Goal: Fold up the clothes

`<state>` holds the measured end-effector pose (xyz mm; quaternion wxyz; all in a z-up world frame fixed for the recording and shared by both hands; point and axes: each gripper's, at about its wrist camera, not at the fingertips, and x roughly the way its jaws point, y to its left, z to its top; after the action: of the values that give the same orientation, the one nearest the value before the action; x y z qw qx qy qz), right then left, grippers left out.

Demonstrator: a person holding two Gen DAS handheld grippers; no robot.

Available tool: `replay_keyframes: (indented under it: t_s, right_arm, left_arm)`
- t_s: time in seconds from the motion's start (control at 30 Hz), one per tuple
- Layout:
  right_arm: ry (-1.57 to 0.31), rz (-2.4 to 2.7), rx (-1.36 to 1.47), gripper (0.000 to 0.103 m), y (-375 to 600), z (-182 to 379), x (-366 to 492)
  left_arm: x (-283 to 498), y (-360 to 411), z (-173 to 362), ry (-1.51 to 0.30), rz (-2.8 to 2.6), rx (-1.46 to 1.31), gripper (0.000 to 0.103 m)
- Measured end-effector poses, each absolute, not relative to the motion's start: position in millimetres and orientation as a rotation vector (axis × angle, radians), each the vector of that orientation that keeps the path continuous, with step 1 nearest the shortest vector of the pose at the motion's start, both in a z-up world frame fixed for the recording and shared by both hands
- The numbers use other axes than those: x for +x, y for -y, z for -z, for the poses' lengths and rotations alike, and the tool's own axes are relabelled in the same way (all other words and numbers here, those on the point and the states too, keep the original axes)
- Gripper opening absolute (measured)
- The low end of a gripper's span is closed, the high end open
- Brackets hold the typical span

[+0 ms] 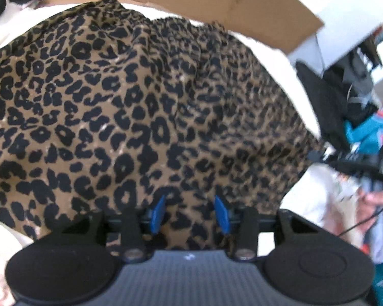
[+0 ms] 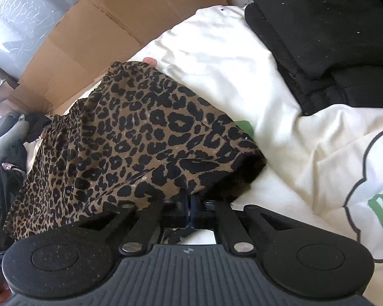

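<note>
Right gripper clamps the leopard-print garment hem; left gripper stands wide above it. Thin fabric may slip, skewing the fold.

The leopard-print garment drapes over the right gripper, hiding its fingertips. In the left wrist view, the clothes pile at right is motion-blurred, and the frame's left edge crops the garment.
</note>
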<state>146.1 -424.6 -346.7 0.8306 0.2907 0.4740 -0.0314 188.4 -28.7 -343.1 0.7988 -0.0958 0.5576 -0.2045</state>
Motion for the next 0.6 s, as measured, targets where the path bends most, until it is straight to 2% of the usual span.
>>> replay_keyframes:
  t_s: [0.07,0.1,0.13,0.4,0.6]
  right_arm:
    - [-1.013,0.074,0.610,0.000,425.7,346.9,143.7]
    - [-1.017,0.078,0.609,0.000,426.4,347.4,142.8]
    - [-1.020,0.083,0.607,0.000,427.1,348.0,141.8]
    - [-1.047,0.113,0.596,0.000,432.8,351.2,134.7]
    - [-1.050,0.200,0.560,0.003,449.5,346.6,131.3]
  left_arm:
    - [184.9,26.6,347.8,-1.211,0.435,-0.175,0.029]
    - [184.0,24.1,351.2,-1.224,0.435,-0.162,0.015]
    - [183.6,22.2,353.5,-1.234,0.427,-0.146,0.009]
    - [181.2,11.8,354.4,-1.246,0.423,-0.090,0.006]
    - [176.3,19.3,351.6,-1.259,0.481,-0.051,0.017]
